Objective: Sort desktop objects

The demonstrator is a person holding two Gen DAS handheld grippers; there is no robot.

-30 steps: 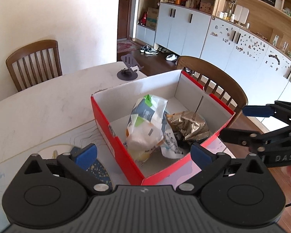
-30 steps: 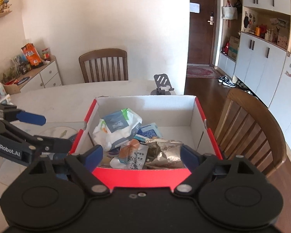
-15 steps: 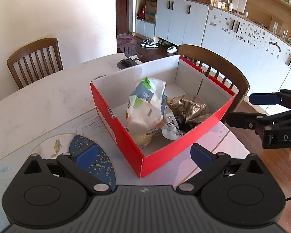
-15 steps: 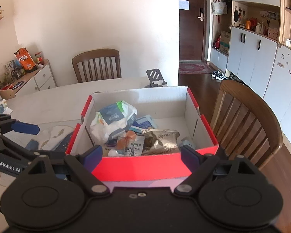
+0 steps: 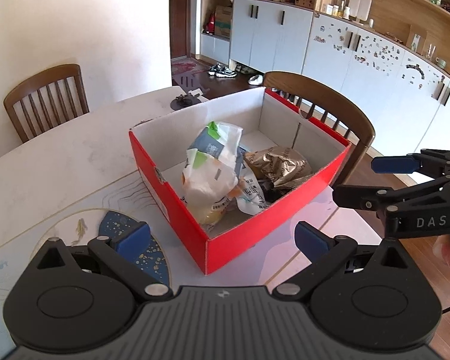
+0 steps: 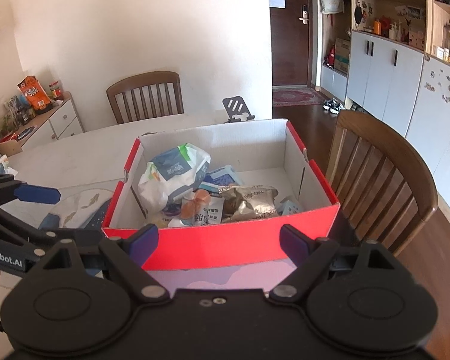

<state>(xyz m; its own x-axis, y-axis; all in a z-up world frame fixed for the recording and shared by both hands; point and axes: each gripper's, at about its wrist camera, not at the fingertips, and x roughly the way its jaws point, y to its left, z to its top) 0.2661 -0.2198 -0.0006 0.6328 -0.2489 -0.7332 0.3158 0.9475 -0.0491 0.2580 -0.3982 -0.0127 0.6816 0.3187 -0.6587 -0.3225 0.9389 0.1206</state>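
Right wrist view: red box [image 6: 222, 247] on desk [image 6: 75, 156], near wall hiding lower packets. I see white bag [image 6: 172, 174] and gold pouch [image 6: 249, 202] inside. Right hand-held gripper [image 6: 219, 240] spread wide, empty; left hand-held gripper [image 5: 222, 238] likewise, short of box. Chair [image 6: 384, 180] beside box.

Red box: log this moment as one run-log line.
red box: on table, holds snack packets | left gripper: open, empty | right gripper: open, empty | phase: both short of box

Open-topped red box [image 6: 225, 246] blocks the table [image 5: 60, 162] ahead, its right half free beside piled packets [image 6: 177, 177].
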